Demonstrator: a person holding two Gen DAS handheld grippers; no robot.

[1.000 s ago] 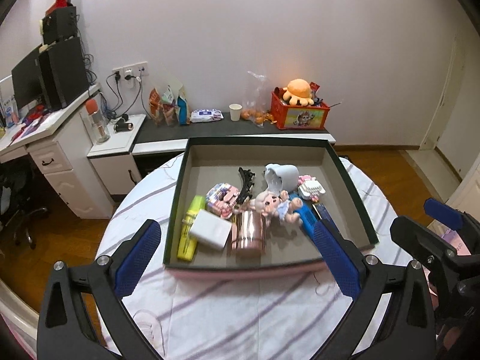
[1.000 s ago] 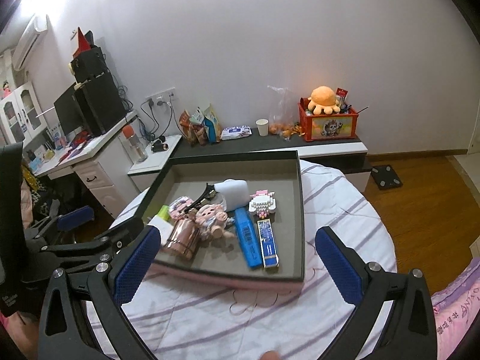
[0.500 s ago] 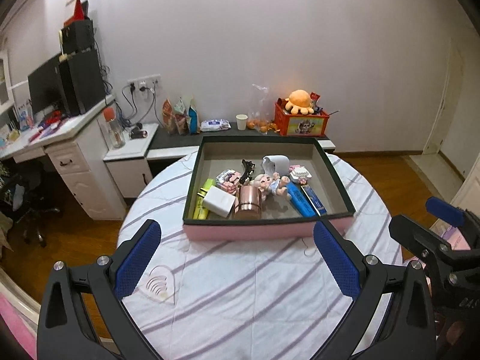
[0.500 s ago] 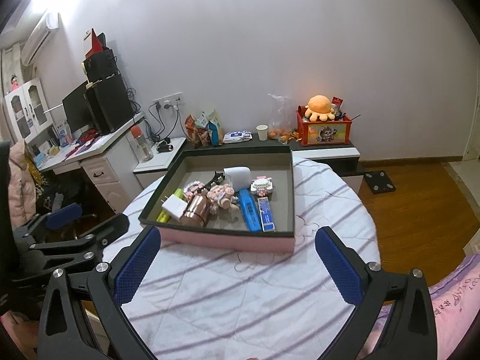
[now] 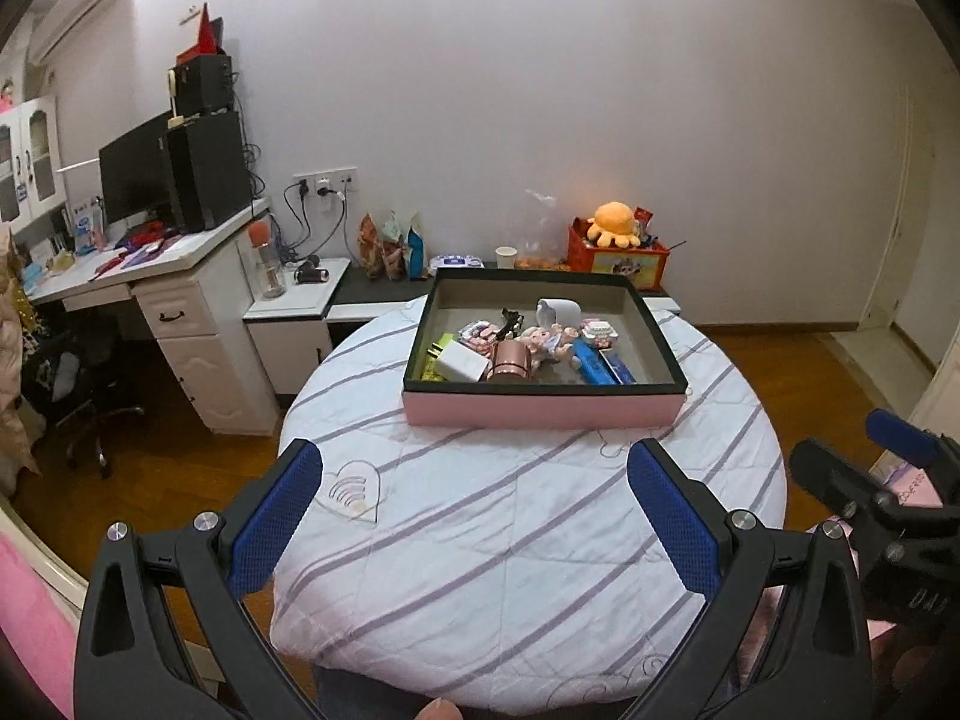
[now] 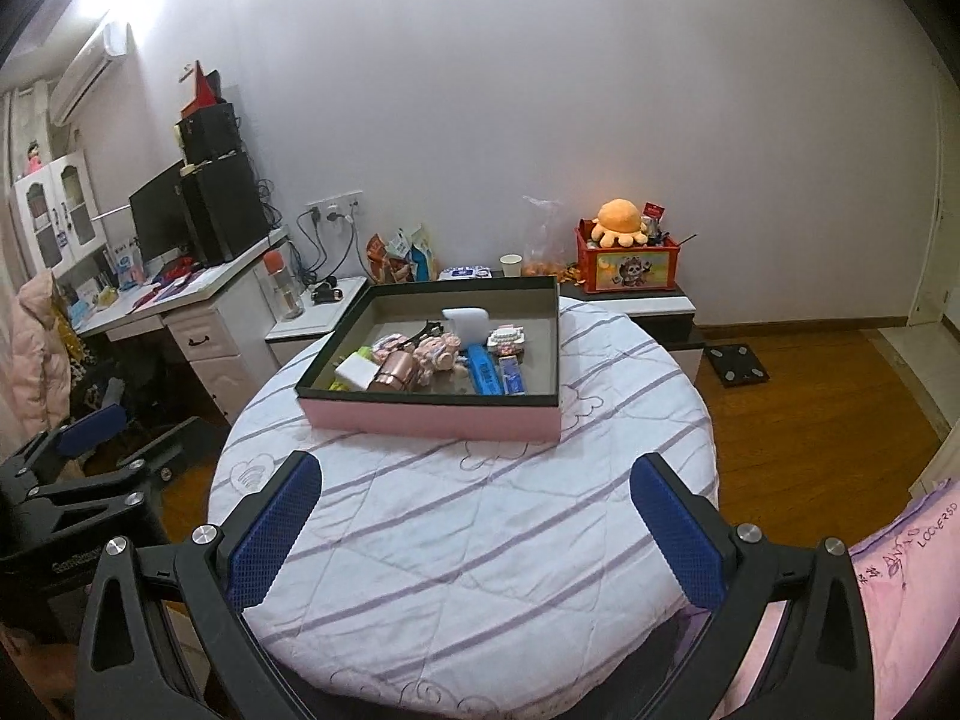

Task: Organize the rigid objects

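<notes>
A pink box with a dark rim (image 5: 543,410) (image 6: 432,418) stands on the far half of the round table. Inside it lie a copper cup (image 5: 510,362) (image 6: 396,369), a white charger (image 5: 461,360), a pig doll (image 5: 549,343) (image 6: 437,353), a blue marker (image 5: 591,362) (image 6: 483,374), a white cup on its side (image 5: 558,311) and other small items. My left gripper (image 5: 474,510) is open and empty over the near table edge. My right gripper (image 6: 477,516) is open and empty, also well short of the box.
The round table has a white striped cloth (image 5: 510,528). A white desk with a monitor (image 5: 174,300) stands at the left. A low shelf with a red toy crate (image 5: 618,258) runs behind the table. A pink bed edge (image 6: 900,588) is at the right.
Both grippers have pulled back and up from the box. The box now looks smaller and farther, and the whole table shows. Both stay open and empty.
</notes>
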